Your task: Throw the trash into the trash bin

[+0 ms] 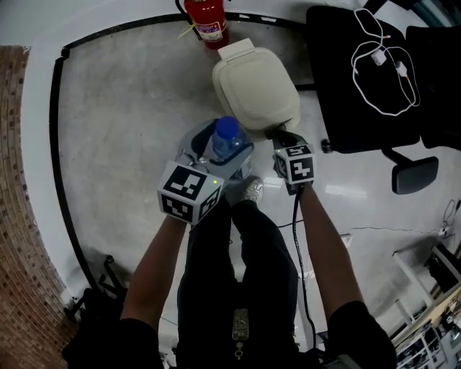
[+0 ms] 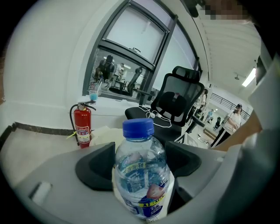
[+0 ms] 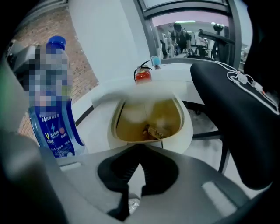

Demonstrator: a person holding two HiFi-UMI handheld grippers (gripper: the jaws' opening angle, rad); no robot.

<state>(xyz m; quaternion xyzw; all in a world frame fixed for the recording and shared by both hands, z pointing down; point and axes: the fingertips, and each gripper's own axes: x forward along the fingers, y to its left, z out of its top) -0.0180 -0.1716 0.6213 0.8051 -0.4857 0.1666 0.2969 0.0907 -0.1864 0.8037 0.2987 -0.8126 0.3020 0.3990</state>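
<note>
A clear water bottle (image 1: 227, 138) with a blue cap stands upright between the fingers of my left gripper (image 1: 216, 155), which is shut on its body. The same bottle (image 2: 142, 175) fills the gap in the left gripper (image 2: 140, 164) view. It also shows at the left as the bottle (image 3: 54, 122) in the right gripper view. The cream trash bin (image 1: 256, 86) stands just ahead on the floor. My right gripper (image 1: 282, 135) is at its lid's front edge. In that gripper's view the jaws (image 3: 139, 151) pinch the cream rim, beyond which the bin (image 3: 148, 118) shows an amber-brown hollow.
A red fire extinguisher (image 1: 207, 21) stands behind the bin by the wall. A black office chair (image 1: 360, 79) with a white cable (image 1: 382, 65) on its seat is at the right. A black curved strip (image 1: 54, 130) borders the grey floor, with brick wall (image 1: 18, 216) at far left.
</note>
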